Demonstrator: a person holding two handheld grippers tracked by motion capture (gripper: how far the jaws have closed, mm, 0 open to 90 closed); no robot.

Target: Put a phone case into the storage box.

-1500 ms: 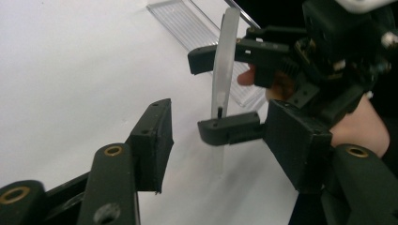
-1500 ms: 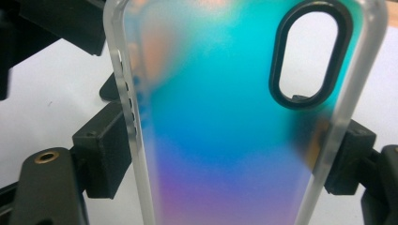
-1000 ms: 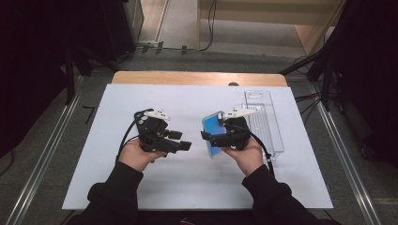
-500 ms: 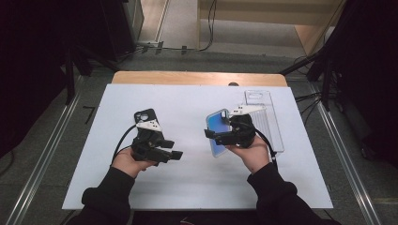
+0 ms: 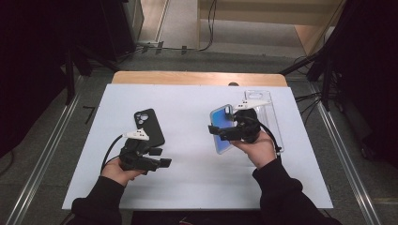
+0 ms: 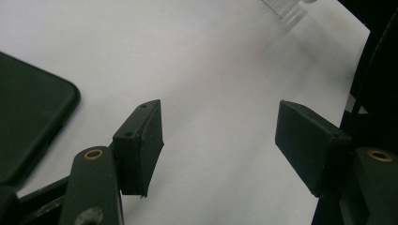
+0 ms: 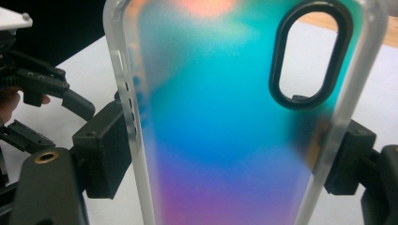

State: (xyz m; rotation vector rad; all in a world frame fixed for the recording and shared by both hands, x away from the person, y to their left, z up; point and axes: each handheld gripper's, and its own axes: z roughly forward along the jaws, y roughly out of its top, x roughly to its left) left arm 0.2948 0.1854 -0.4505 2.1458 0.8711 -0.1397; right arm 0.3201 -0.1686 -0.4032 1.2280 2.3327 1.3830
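Note:
A black phone [image 5: 149, 126] [image 6: 28, 126] lies face down on the white table top [image 5: 187, 108]. My left gripper [image 5: 162, 158] [image 6: 225, 131] hovers just in front of it on the near side, open; its jaws have just been opening, with only bare table between them. My right gripper [image 5: 217, 132] [image 7: 230, 154] is shut on a translucent phone case [image 5: 219, 140] [image 7: 225, 117] with a blue-to-purple sheen and a black camera ring. The pads clamp its two long edges and hold it tilted above the table's right half.
A clear plastic case [image 5: 265, 112] [image 6: 281, 5] lies flat near the table's right edge, behind the right hand. A wooden strip [image 5: 197, 78] runs along the far edge. Metal rails [image 5: 42, 159] flank the table on the floor.
The left hand has drawn back toward the near edge and sunk, uncovering the black phone on the table. The right hand with the case has barely shifted.

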